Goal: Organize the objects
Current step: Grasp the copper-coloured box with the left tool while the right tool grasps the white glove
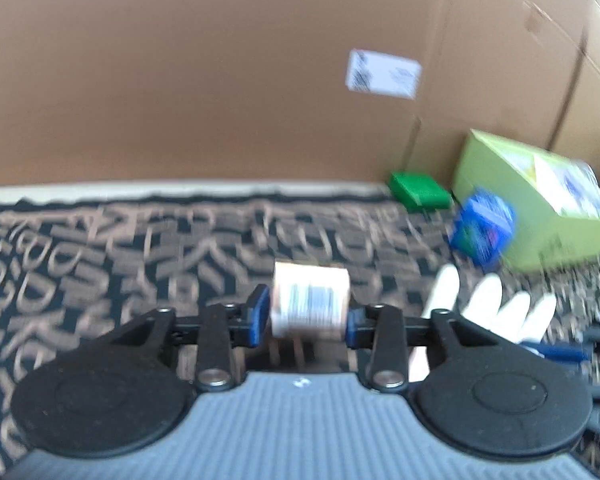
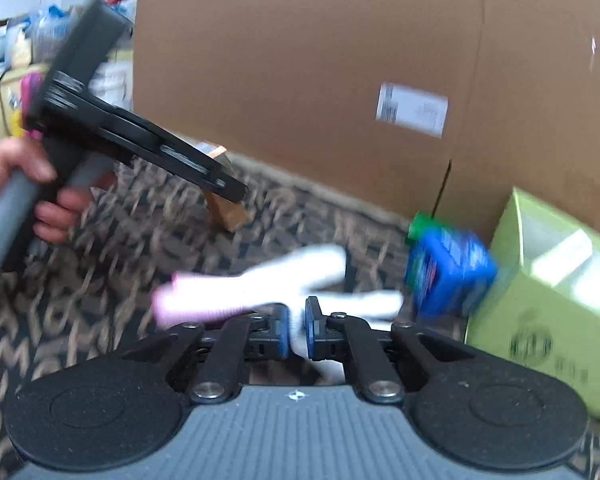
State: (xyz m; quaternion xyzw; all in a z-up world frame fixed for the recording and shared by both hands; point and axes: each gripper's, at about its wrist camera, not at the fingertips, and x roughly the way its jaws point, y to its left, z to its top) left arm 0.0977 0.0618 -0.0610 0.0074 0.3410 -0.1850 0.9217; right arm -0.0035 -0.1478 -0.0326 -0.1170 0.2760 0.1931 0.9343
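here, one glove point(image 2: 260, 284), two boxes point(image 2: 448, 276)

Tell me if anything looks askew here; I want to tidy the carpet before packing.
The blue box sits tipped on a corner against the light green carton, which itself lies tilted. A white glove lies sprawled on the carpet, pinched by the right gripper. Blur hides finer detail.

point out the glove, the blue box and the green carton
glove point(image 2: 260, 284): right wrist view, on its palm
blue box point(image 2: 452, 276): right wrist view, on its front face
green carton point(image 1: 512, 184): left wrist view, on its left side wall
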